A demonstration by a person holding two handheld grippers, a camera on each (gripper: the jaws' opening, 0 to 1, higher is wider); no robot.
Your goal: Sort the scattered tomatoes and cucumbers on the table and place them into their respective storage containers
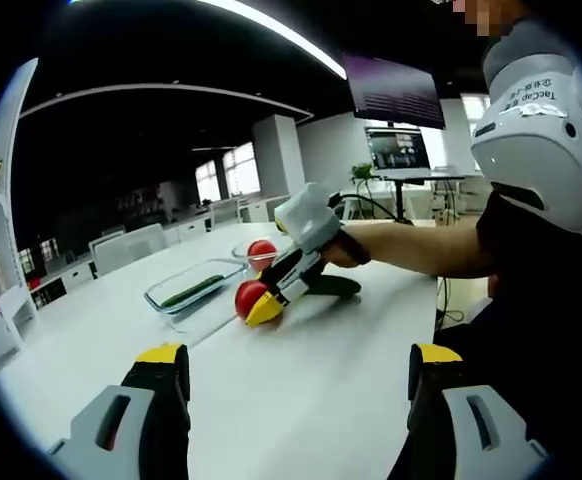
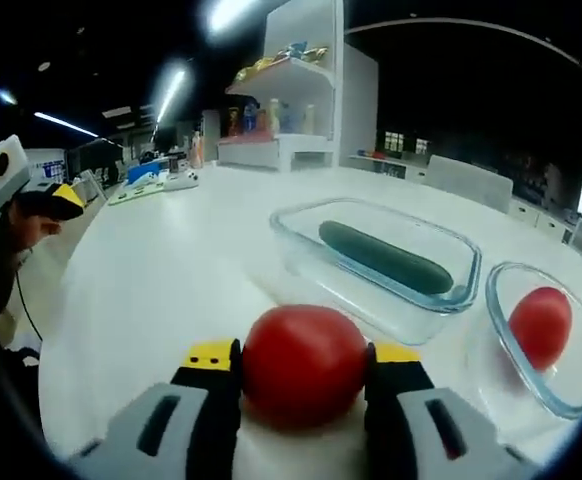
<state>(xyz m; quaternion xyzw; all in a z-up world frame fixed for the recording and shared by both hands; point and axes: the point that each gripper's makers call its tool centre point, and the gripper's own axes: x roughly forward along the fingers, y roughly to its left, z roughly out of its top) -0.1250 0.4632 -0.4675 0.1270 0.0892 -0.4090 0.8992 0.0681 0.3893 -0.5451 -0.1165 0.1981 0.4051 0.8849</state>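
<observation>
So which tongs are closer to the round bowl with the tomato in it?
Right. The right tongs, clamped on a tomato, sit just beside the round bowl. The left tongs hang open, well back across the table.

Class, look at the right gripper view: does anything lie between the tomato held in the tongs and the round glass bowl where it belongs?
Nothing visible does. The right tongs grip the tomato, and only bare white table separates it from the round glass bowl, which already holds one tomato. The rectangular glass dish with the cucumber sits beside that path.
</observation>
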